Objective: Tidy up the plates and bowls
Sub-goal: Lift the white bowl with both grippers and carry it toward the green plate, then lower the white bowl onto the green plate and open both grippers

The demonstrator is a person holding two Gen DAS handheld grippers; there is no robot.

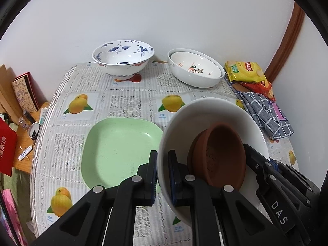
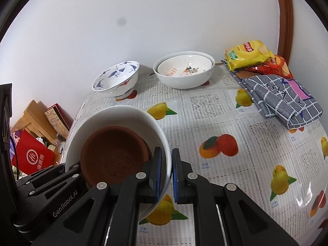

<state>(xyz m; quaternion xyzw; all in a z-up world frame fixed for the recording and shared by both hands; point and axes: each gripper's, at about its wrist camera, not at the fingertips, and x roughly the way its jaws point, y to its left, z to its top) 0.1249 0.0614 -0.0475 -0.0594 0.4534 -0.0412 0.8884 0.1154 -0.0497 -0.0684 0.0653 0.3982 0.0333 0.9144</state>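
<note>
The white bowl hides the green plate's right edge, and the left gripper covers its near corner. The brown dish inside the bowl has its lower rim behind the right gripper. Print under the fruit pictures on the bench cloth is too small to read. The red bag is cut off by the left edge.

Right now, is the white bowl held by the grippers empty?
Not empty: the white bowl holds brown clay dishes, nested. Left gripper and right gripper clamp its rim.
</note>
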